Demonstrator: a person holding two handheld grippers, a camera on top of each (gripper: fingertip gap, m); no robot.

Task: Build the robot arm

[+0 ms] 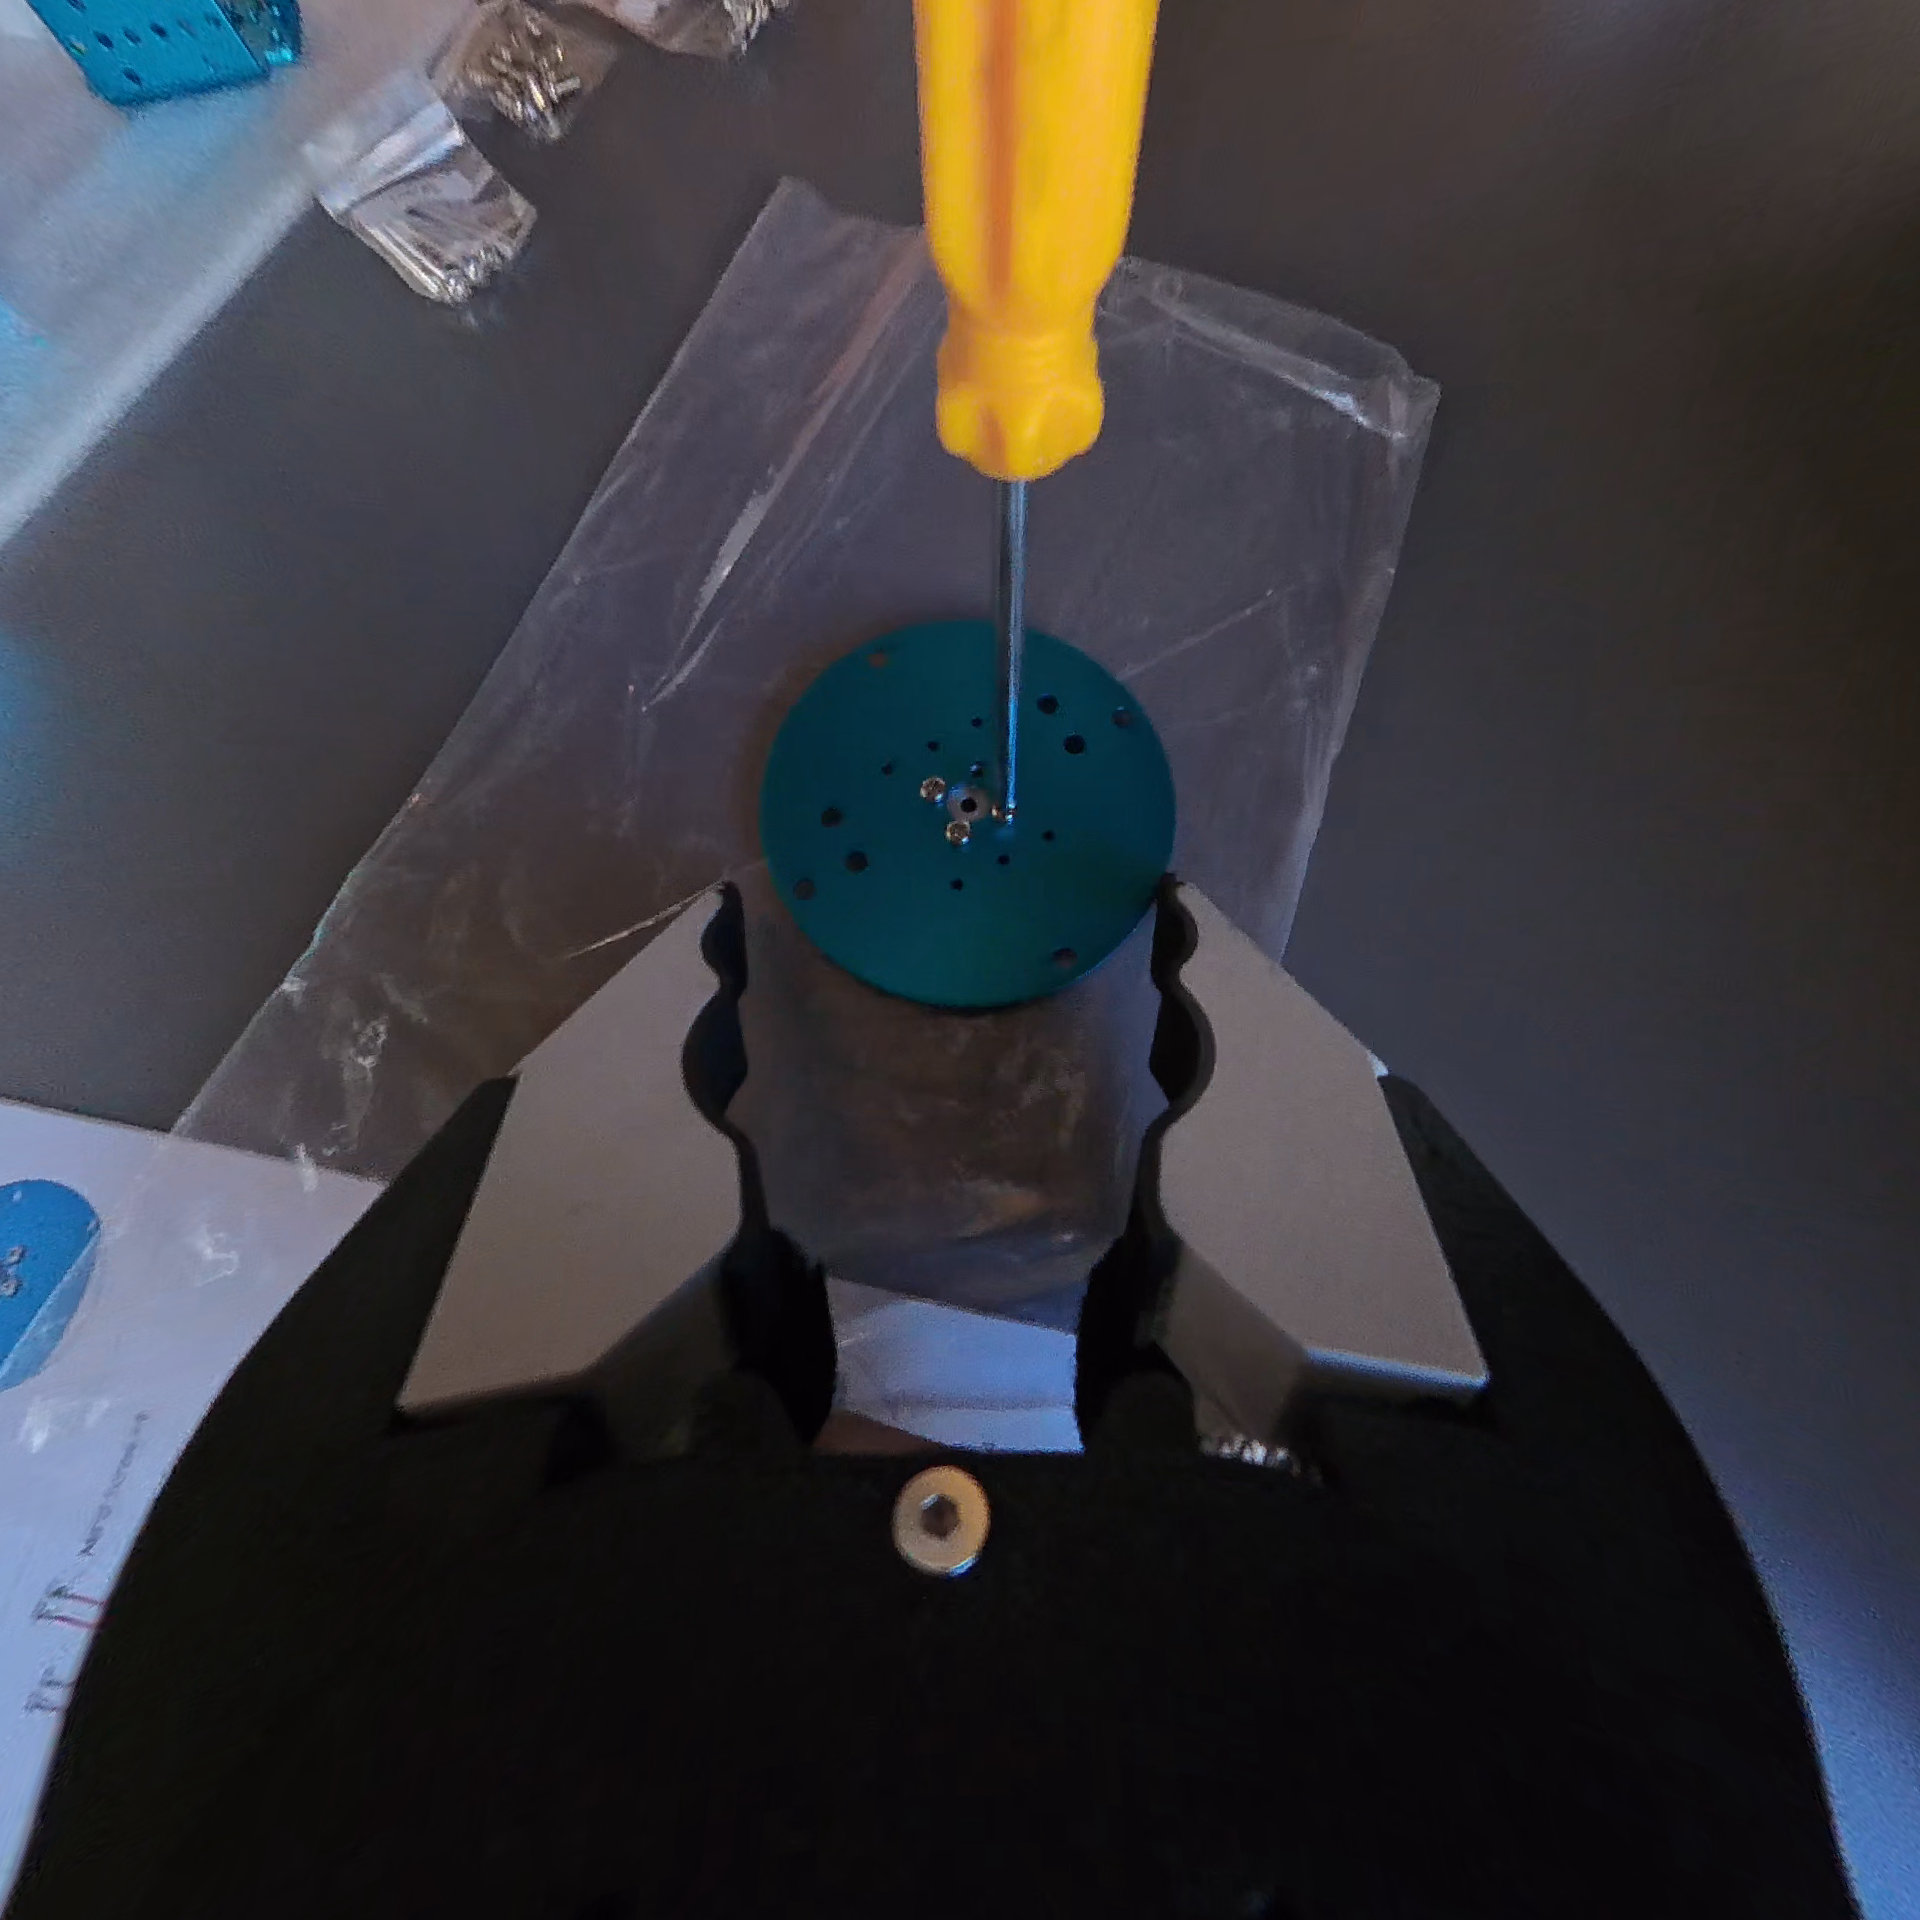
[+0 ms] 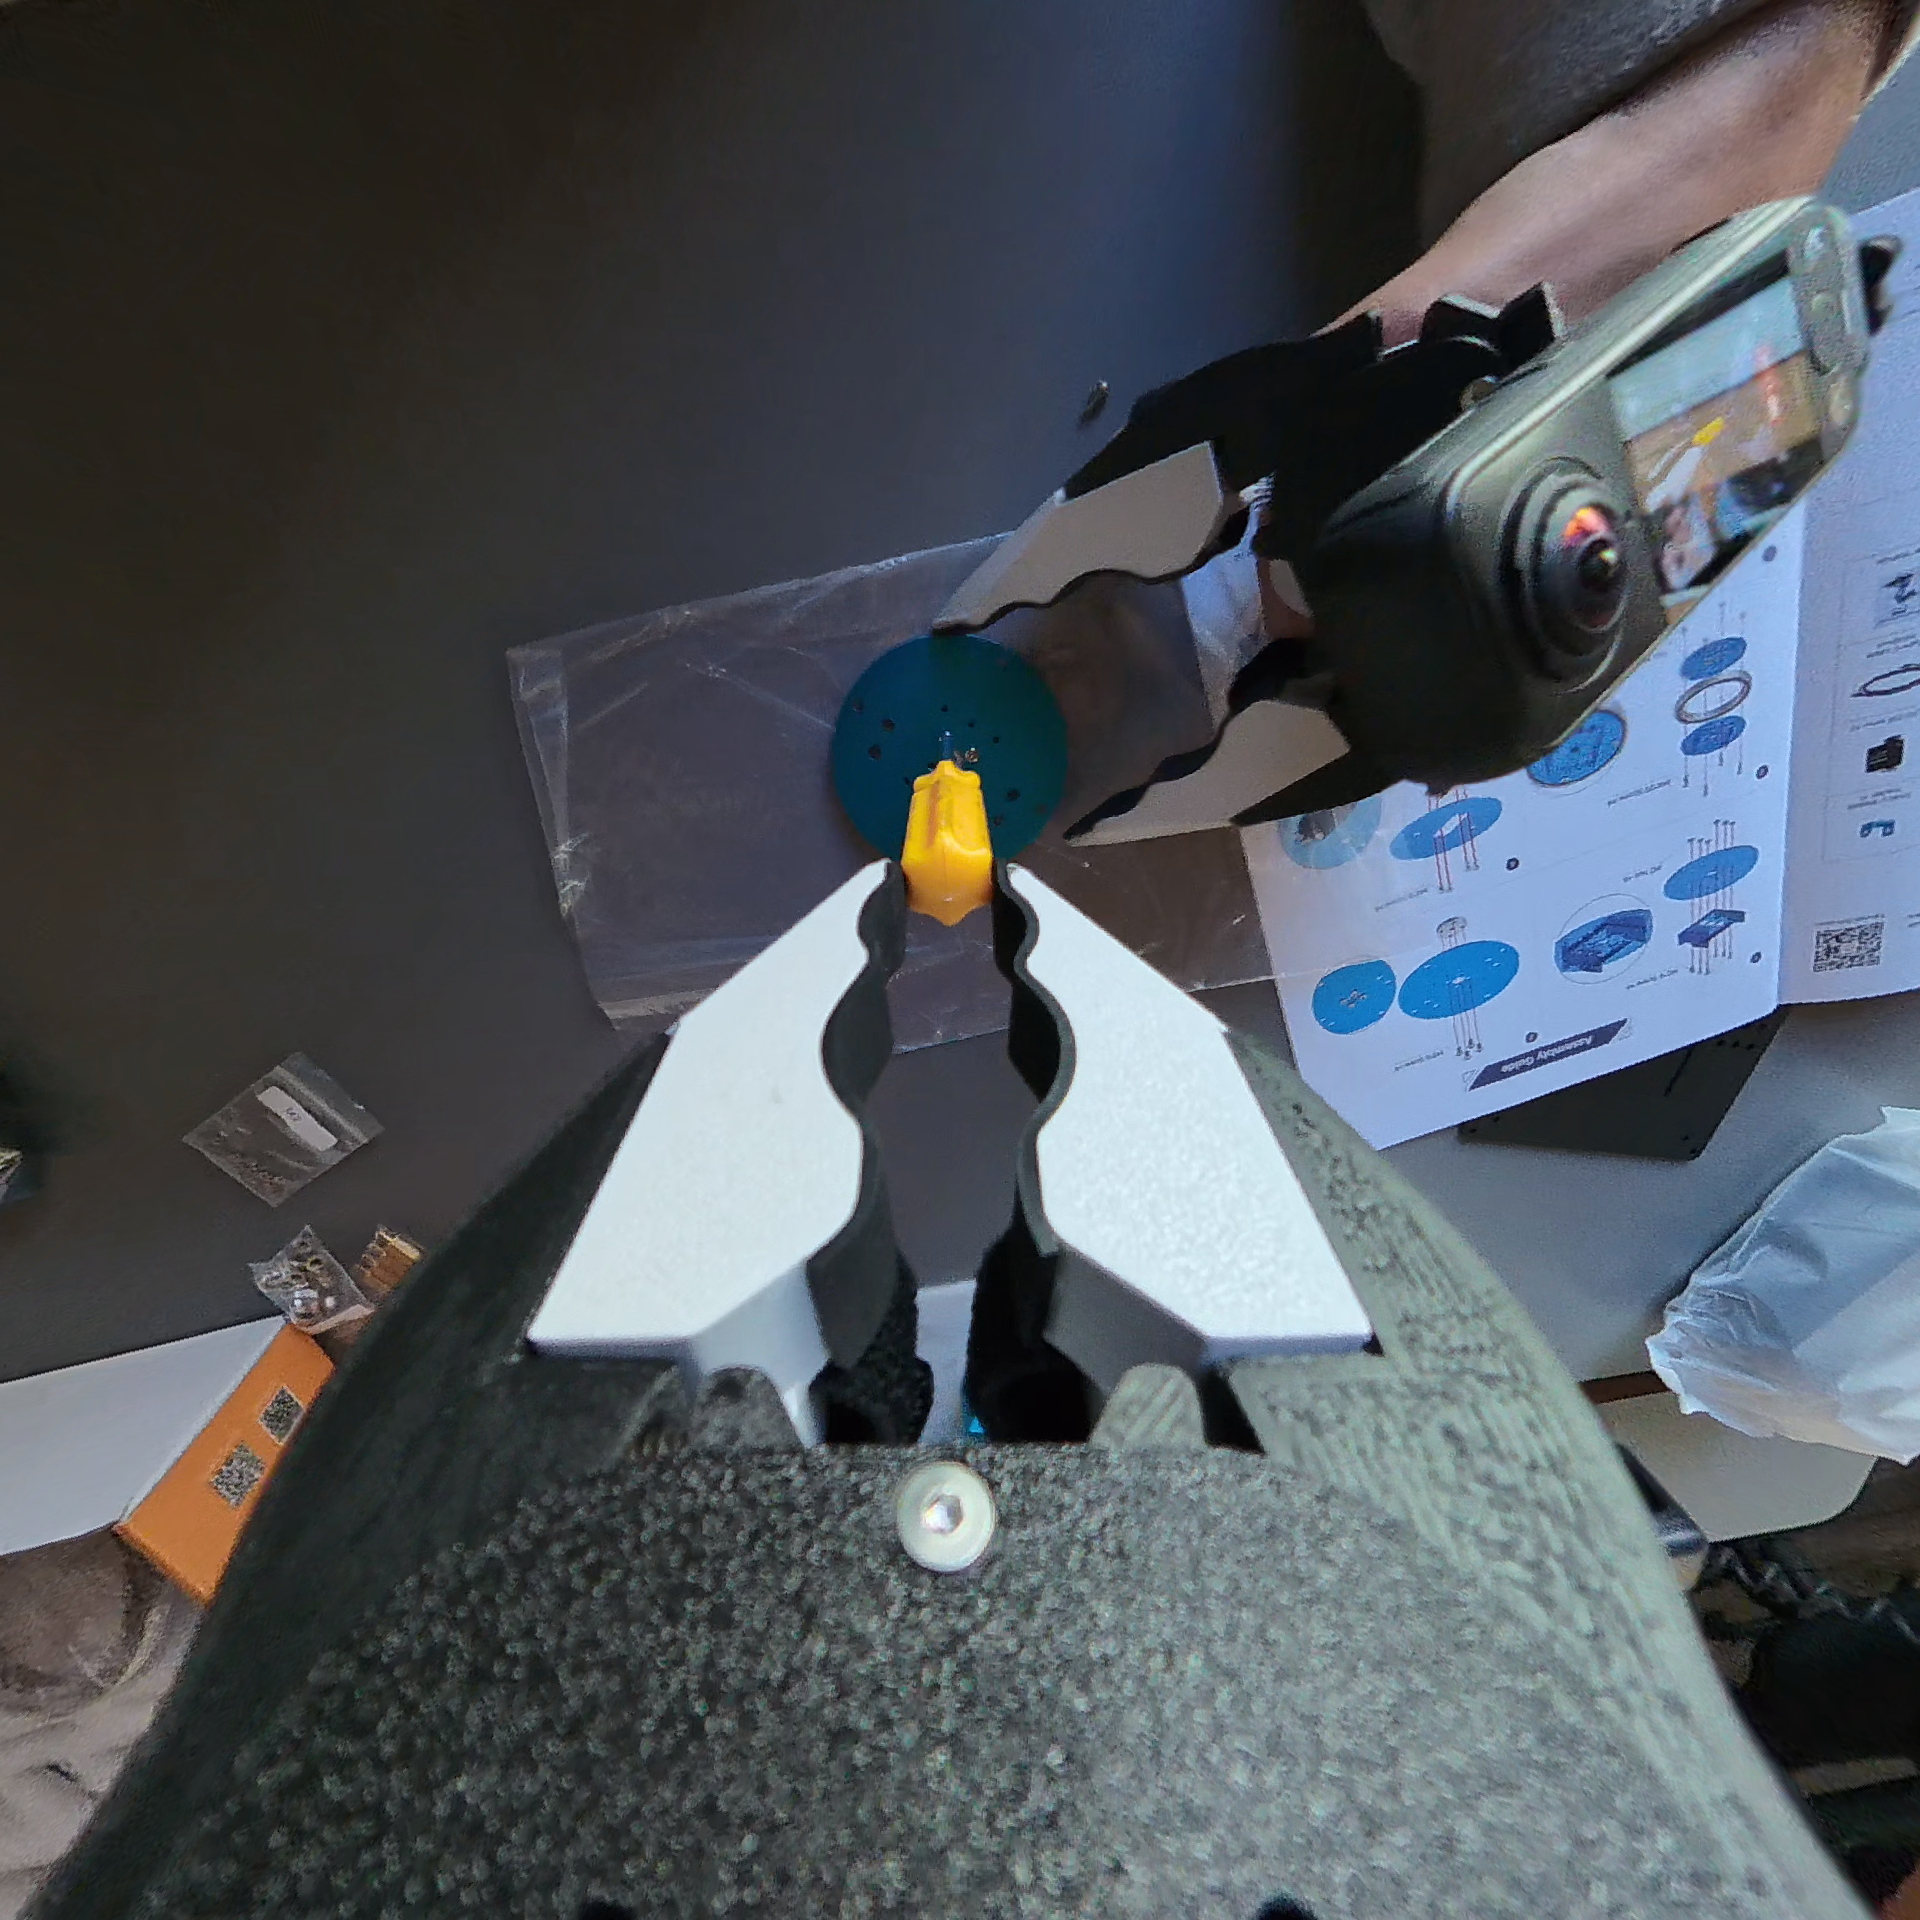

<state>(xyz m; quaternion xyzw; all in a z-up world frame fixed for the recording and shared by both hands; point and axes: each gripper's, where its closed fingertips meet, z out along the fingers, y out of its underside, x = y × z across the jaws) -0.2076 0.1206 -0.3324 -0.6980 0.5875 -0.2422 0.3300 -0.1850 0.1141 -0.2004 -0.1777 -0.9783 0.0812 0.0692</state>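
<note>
A round teal metal disc [image 1: 1081, 842] with several holes lies flat on a clear plastic bag [image 1: 1247, 520]. Small silver screws [image 1: 958, 831] sit around its centre hole. My left gripper [image 1: 951, 894] is open, its fingertips on either side of the disc's near edge; I cannot tell if they touch it. It also shows in the right wrist view [image 2: 1003, 732], beside the disc [image 2: 894, 717]. My right gripper [image 2: 945, 873] is shut on the handle of a yellow screwdriver [image 2: 943, 842]. The screwdriver [image 1: 1023, 208] stands nearly upright with its tip on a screw just right of the disc's centre.
The table top is dark. Small bags of screws [image 1: 436, 229] and a blue perforated metal part [image 1: 187, 42] lie at the far left. A printed instruction sheet [image 2: 1558, 935], an orange box [image 2: 218, 1455] and a crumpled white bag [image 2: 1808, 1299] lie around. A person's arm [image 2: 1662, 135] holds the left gripper.
</note>
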